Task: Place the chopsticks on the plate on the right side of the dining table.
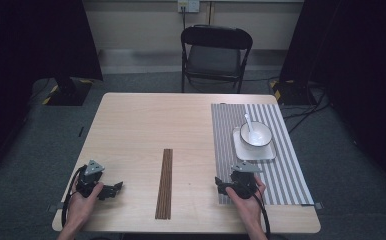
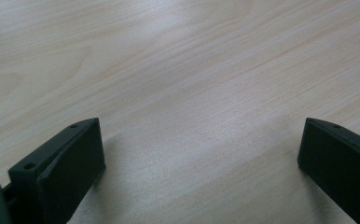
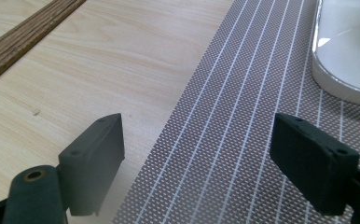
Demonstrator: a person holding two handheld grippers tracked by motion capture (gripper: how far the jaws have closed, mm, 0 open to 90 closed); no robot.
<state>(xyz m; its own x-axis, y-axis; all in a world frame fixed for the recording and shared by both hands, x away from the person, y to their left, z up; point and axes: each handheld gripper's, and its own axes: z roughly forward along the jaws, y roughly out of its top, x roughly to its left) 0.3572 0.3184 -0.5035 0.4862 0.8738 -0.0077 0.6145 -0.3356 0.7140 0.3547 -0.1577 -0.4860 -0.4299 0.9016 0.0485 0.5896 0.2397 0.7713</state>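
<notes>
1. Striped placemat (image 1: 281, 170): right half of the high view, flat on the table (image 1: 141, 130); its near-left edge lies under the right gripper (image 3: 197, 154).
2. Right gripper: lower right of centre in the high view; jaws spread wide, holding nothing, one over bare wood, one over mat.
3. Left gripper (image 2: 201, 154): lower left in the high view; jaws wide apart, empty, above bare wood.
4. White square plate (image 1: 253, 150) on the mat, carrying bowl (image 1: 256, 135) with spoon (image 1: 250, 126).
5. Dark slatted strip (image 1: 165, 182): centre bottom, between the grippers.
</notes>
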